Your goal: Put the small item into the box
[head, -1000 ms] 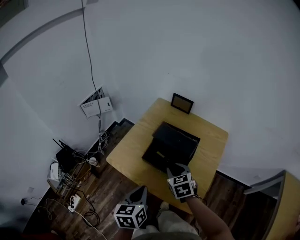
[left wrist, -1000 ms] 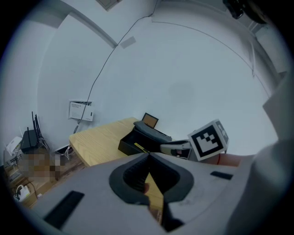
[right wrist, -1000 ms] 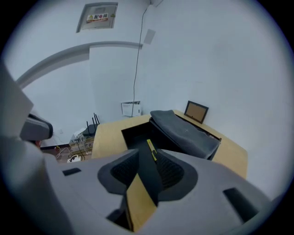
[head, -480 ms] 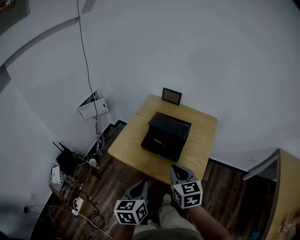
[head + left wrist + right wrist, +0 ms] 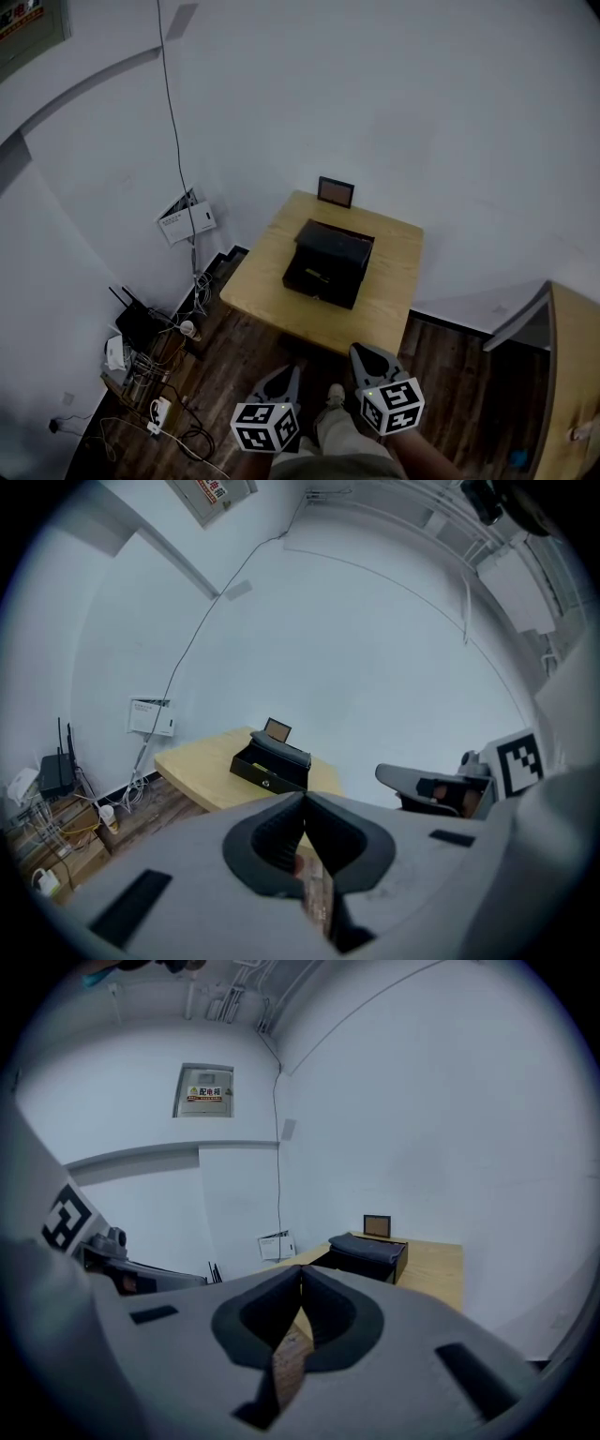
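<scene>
A black box (image 5: 330, 261) stands open on the wooden table (image 5: 386, 298), its lid tipped back. A small yellowish item (image 5: 315, 275) lies in its front tray. Both grippers hang short of the table's near edge, over the floor by the person's legs. My left gripper (image 5: 288, 371) is shut and empty; from the left gripper view the box (image 5: 271, 765) is well ahead of its closed tips (image 5: 305, 797). My right gripper (image 5: 363, 352) has just closed with nothing between its jaws. Its tips (image 5: 301, 1270) meet, with the box (image 5: 368, 1253) far beyond them.
A small framed picture (image 5: 336, 191) leans on the wall at the table's far edge. A router and tangled cables (image 5: 141, 328) lie on the wood floor at the left. A white panel (image 5: 185, 216) hangs on the wall. A wooden cabinet (image 5: 574, 375) stands at the right.
My right gripper has left the front of the box and pulled back toward the person. The left gripper drew back too. The table now looks farther away.
</scene>
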